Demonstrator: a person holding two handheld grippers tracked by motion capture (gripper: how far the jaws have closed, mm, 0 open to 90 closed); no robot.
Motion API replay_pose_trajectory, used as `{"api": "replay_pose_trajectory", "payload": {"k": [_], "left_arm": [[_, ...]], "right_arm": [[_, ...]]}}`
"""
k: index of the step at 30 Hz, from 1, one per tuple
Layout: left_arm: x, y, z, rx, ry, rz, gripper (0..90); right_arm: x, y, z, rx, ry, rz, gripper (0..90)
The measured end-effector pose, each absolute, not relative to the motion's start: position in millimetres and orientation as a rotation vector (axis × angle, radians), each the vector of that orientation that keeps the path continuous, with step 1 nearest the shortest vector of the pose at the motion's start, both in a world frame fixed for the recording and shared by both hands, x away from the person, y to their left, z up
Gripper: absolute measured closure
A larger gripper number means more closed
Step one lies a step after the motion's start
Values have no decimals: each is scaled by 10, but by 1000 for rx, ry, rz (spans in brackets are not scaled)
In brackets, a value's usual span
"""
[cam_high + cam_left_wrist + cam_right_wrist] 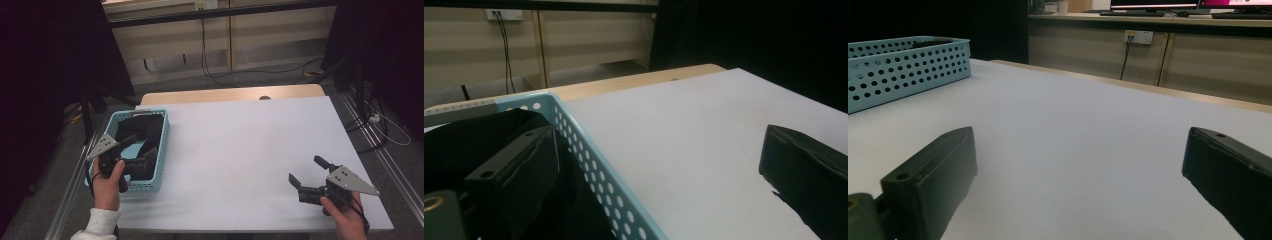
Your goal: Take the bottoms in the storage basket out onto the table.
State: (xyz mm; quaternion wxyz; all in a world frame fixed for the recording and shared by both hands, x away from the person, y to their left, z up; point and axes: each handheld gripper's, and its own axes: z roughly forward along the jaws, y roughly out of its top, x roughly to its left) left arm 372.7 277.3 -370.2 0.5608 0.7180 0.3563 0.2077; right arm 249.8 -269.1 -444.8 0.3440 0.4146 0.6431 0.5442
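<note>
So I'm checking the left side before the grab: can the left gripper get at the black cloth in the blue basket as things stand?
Probably yes. The left gripper hangs open over the blue basket, one jaw inside the rim and one outside. The black cloth lies uncovered below, with no lid on the basket.

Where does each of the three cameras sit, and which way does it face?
High view: above the table's near side, looking forward and down; both hands show, left gripper over the blue basket, right gripper open.
Left gripper view: looks along jaws straddling the basket wall.
Right gripper view: low over the white table, jaws apart.
All share the basket.
</note>
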Motion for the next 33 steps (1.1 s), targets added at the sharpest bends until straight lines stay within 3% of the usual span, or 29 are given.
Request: {"api": "replay_pose_trajectory", "payload": {"k": [15,33], "left_arm": [[3945,2899,-3645,1767,855,512,26],[4254,3054,-3829,1894,964,472,28]], "right_arm": [[2495,-2679,-4448,1083,1674,1416,2],[2495,-2689,-4445,1071,1680,1407,3]]}}
